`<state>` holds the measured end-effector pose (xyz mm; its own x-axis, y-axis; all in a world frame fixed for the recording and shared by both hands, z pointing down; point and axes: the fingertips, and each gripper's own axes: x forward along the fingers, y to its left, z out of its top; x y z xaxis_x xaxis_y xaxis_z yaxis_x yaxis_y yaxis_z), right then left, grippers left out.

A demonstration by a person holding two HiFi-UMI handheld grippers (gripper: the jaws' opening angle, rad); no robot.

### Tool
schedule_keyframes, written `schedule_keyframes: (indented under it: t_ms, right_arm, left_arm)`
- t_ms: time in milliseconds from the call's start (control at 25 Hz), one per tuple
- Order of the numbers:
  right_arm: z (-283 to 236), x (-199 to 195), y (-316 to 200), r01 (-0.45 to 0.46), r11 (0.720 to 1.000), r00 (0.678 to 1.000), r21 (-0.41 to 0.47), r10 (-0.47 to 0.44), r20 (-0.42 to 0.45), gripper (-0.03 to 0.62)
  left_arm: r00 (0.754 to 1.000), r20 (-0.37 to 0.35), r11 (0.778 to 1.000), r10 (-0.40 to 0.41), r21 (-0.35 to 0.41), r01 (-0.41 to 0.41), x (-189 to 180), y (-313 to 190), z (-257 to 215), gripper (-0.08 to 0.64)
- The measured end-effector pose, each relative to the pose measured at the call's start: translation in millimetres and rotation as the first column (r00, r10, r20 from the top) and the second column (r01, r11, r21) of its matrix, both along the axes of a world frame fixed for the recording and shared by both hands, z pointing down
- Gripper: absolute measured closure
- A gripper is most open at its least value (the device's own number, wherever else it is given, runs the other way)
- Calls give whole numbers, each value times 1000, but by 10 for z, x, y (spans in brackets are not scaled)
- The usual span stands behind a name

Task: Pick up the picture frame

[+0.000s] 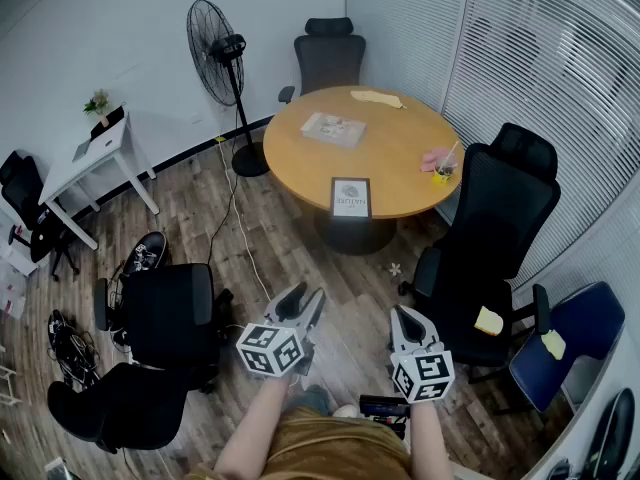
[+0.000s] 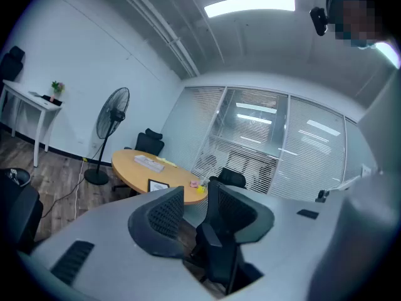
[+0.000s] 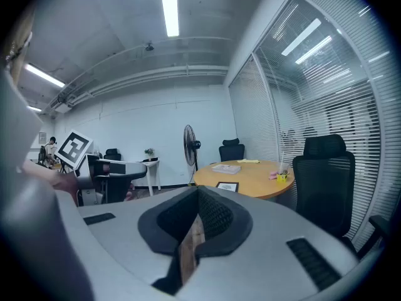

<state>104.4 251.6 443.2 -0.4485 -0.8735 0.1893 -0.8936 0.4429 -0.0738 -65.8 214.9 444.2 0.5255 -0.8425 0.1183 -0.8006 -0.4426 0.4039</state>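
The picture frame (image 1: 350, 197) lies flat, dark-edged with a pale print, at the near edge of the round wooden table (image 1: 390, 148). It shows small in the left gripper view (image 2: 158, 185) and in the right gripper view (image 3: 227, 186). Both grippers hang over the wooden floor, well short of the table. My left gripper (image 1: 302, 304) (image 2: 194, 196) is open and holds nothing. My right gripper (image 1: 405, 316) (image 3: 199, 192) has its fingertips together, with nothing between them.
On the table also lie a flat book (image 1: 334, 129), a yellow sheet (image 1: 377, 98) and pink and yellow items (image 1: 440, 164). Black office chairs stand right of the table (image 1: 500, 218), behind it (image 1: 328, 53) and near left (image 1: 170, 313). A standing fan (image 1: 215, 43), white desk (image 1: 100, 153) and floor cable (image 1: 240, 223) are on the left.
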Motion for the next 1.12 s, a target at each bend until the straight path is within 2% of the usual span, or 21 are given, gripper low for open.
schedule_keyframes:
  t_ms: [480, 800, 1120]
  right_arm:
    - [-27, 101, 32, 13, 1000, 1000, 6, -13, 1, 580]
    - [8, 181, 8, -1, 1000, 1000, 1, 1, -9, 580]
    - [172, 181, -375, -10, 999, 1000, -34, 9, -22, 580]
  left_arm:
    - [1000, -1, 1000, 25, 11, -25, 226, 45, -71, 374]
    - [1000, -16, 1000, 13, -11, -13, 240, 43, -9, 379]
    - [1000, -29, 999, 11, -45, -12, 202, -345, 156, 379]
